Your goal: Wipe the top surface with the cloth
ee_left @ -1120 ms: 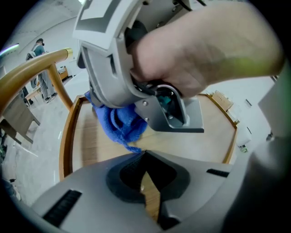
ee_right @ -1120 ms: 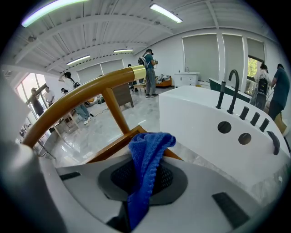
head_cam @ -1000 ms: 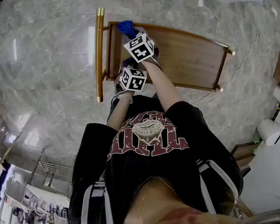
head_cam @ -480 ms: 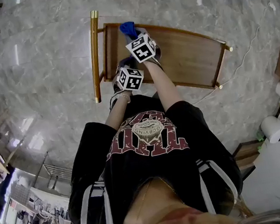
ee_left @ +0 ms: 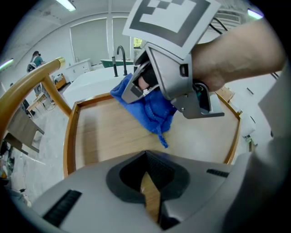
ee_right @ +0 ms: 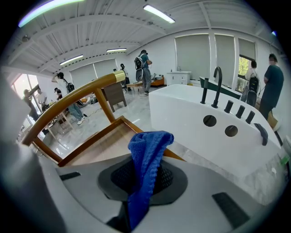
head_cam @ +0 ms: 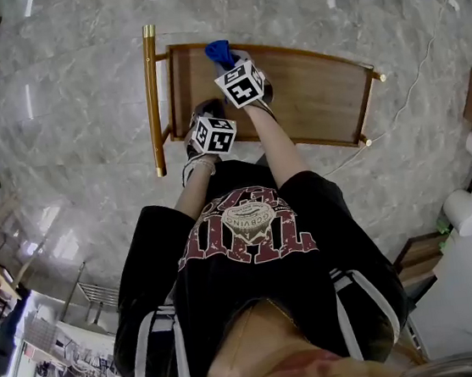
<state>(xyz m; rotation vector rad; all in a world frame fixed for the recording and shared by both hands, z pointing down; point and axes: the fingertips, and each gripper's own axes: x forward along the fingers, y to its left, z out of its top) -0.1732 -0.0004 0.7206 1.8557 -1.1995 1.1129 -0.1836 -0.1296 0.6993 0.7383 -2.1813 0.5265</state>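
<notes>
Nearest the person, the left gripper (ee_left: 148, 182) hovered over the near edge of the wooden top (head_cam: 319, 96), jaws pressed together on nothing. Further in over the top, the right gripper (ee_right: 144, 182) was clenched on the blue cloth (ee_right: 148, 152), which draped onto the top near its far rim, at the handle (head_cam: 153, 99) end. Open wood stretched to the top's other end, and marble floor (head_cam: 61, 85) surrounded it.

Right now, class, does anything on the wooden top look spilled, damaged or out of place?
Nothing stands out. The wooden top is bare and unmarked, apart from the blue cloth, which is bunched in the right gripper and touches the top near its far rim.
</notes>
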